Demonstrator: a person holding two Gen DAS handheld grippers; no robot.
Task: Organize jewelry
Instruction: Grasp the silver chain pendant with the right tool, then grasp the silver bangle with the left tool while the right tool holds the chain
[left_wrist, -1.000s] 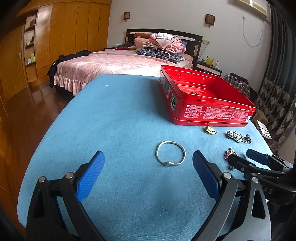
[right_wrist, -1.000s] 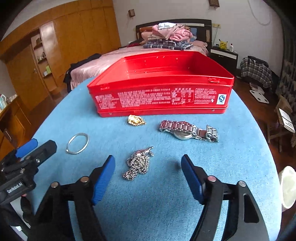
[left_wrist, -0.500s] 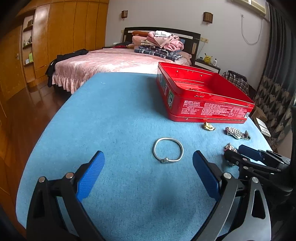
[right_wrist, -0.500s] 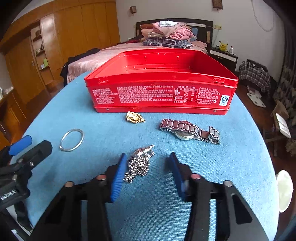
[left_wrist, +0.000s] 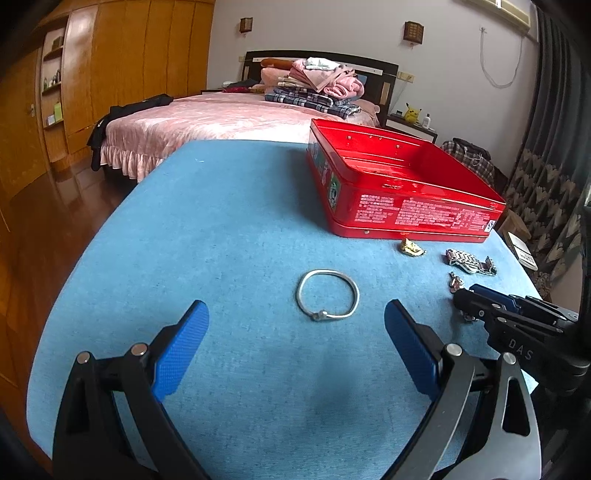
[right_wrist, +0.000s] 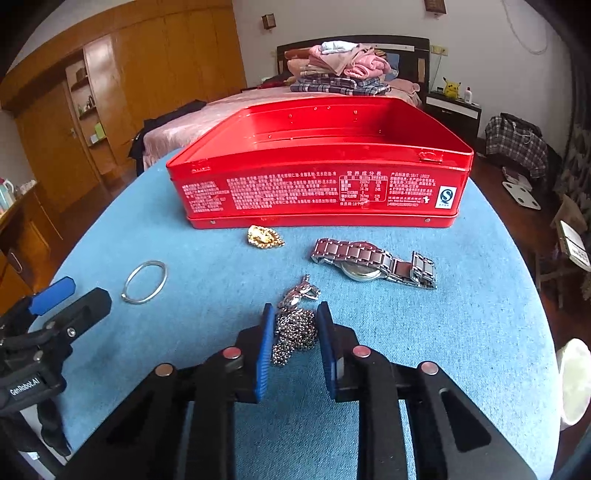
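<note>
One "GenRobot.AI" label on left claw (right_wrist: 51, 302).

The red tin (right_wrist: 317, 192) looked like glossy painted metal, standing on a matt blue cloth table cover (right_wrist: 461, 314) of fine weave. The bangle (left_wrist: 327, 294), chain necklace (right_wrist: 293, 330) and watch (right_wrist: 373, 260) were shiny silvery metal; the pendant (right_wrist: 264, 237) gleamed gold.

The black plastic left gripper (right_wrist: 51, 291), at the near left of the right wrist view, carries a white label reading "GenRobot.AI". The black right gripper (left_wrist: 466, 300), near right in the left wrist view, shows the letters "DAS". The open red rectangular metal tin (right_wrist: 317, 188) has dense white print on its near wall, too small to read, and at its right end a white square with a blue "S" mark.
</note>
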